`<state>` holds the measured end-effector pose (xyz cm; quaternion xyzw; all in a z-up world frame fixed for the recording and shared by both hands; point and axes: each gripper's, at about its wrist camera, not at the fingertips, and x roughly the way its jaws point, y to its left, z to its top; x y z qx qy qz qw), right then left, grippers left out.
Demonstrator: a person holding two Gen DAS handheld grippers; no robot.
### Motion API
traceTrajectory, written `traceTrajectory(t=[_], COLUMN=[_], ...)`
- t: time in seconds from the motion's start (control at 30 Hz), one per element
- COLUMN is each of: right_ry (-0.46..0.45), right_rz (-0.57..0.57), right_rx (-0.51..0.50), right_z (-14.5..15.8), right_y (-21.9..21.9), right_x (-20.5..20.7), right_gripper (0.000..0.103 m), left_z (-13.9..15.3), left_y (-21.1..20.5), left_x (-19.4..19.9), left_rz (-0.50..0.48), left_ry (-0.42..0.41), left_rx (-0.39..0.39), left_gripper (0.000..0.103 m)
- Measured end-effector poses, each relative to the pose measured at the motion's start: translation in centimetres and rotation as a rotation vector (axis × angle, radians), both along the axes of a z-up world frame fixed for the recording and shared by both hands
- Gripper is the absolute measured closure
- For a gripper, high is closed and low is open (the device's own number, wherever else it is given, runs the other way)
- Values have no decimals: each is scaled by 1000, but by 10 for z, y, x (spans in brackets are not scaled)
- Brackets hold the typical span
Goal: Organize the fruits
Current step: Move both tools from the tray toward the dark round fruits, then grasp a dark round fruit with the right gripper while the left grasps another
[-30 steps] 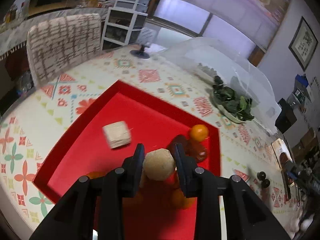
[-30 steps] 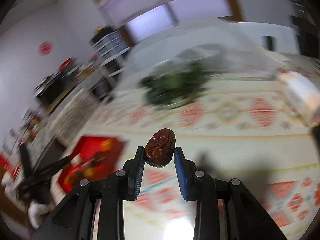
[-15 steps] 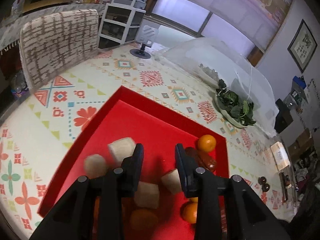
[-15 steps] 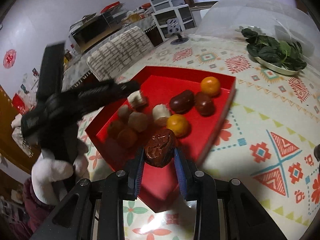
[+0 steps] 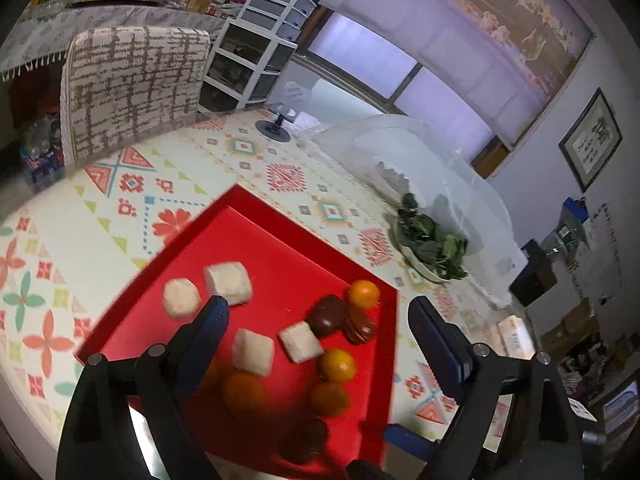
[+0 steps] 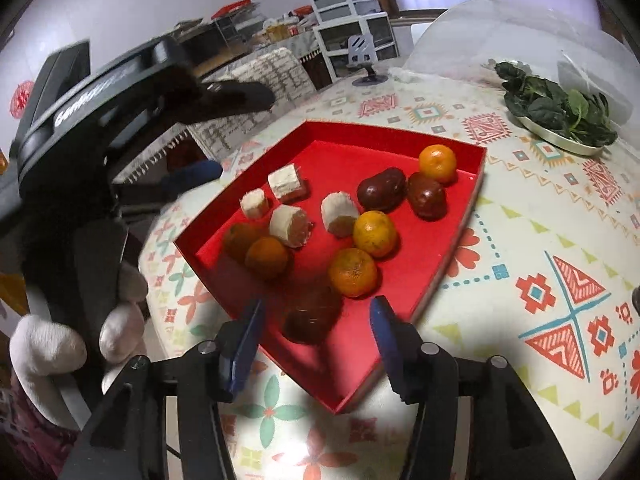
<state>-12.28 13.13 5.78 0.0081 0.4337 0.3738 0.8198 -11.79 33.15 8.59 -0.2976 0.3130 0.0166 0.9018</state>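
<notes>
Right wrist view: the right gripper [image 6: 316, 332] points down at the near corner of a red tray [image 6: 460, 232] on a patterned tablecloth [image 6: 560, 240]. Its jaws are opening, and a dark brown date [image 6: 310, 316], blurred, sits between them on the tray floor with a gap on each side, so neither pad presses it. Just beyond the date are two oranges [image 6: 354, 272], one behind the other. To the left of them lie another orange, also blurred, and four pale cake pieces [image 6: 290, 226] in a loose cluster. Farther ahead, toward the tray's far right corner, two more dark dates [image 6: 380, 190] rest side by side with one orange beyond them. Off to the left, a white-gloved hand [image 6: 80, 340] holds the left gripper [image 6: 224, 132], which hangs above the tray's left edge. Far right, a plate of leafy greens [image 6: 560, 108] sits by a clear dome cover [image 6: 520, 40].

Left wrist view: the left gripper [image 5: 320, 320] is opening too, its jaws spread wide and nothing gripped. Between and below them lie the pale pieces, oranges and dates on the red tray [image 5: 248, 208]. A blurred dark date [image 5: 304, 440] sits nearest. Past the tray stand a chair [image 5: 132, 84] and white drawers [image 5: 260, 48].
</notes>
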Motion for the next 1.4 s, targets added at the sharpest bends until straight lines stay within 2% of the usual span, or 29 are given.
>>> traceTrajectory(t=[0.2, 0.3, 0.47, 0.6, 0.73, 0.83, 0.97, 1.23, 1.3, 1.37, 1.4], right_ry=[0, 7, -9, 34, 68, 101, 114, 67, 54, 37, 23], right_rz=[-99, -188, -388, -542, -606, -589, -510, -442, -433, -421, -422], right_rx=[66, 83, 98, 49, -6, -23, -42, -91, -97, -130, -152], right_z=[7, 5, 3, -4, -6, -13, -23, -32, -32, -33, -33], right_y=[-52, -94, -187, -261, -302, -306, -283, -250, -245, -239, -237], right_x=[-4, -2, -1, 9, 22, 38, 57, 81, 82, 81, 80], right_gripper=[44, 44, 44, 44, 44, 44, 44, 44, 51, 67, 70], left_z=[11, 10, 3, -5, -16, -23, -22, -26, -28, -29, -30], left_y=[-32, -54, -96, -127, -153, -169, -177, -181, -188, -194, -196], left_x=[-3, -1, 9, 17, 24, 28, 29, 40, 45, 49, 51], left_rz=[-76, -129, -233, -307, -362, -387, -389, -359, -365, -373, -376], left_ry=[-17, -9, 17, 37, 69, 97, 105, 135, 141, 143, 143], left_rx=[2, 2, -1, -7, 8, 14, 41, 78, 94, 111, 119], left_gripper=[13, 13, 12, 12, 12, 12, 12, 12, 12, 12, 12])
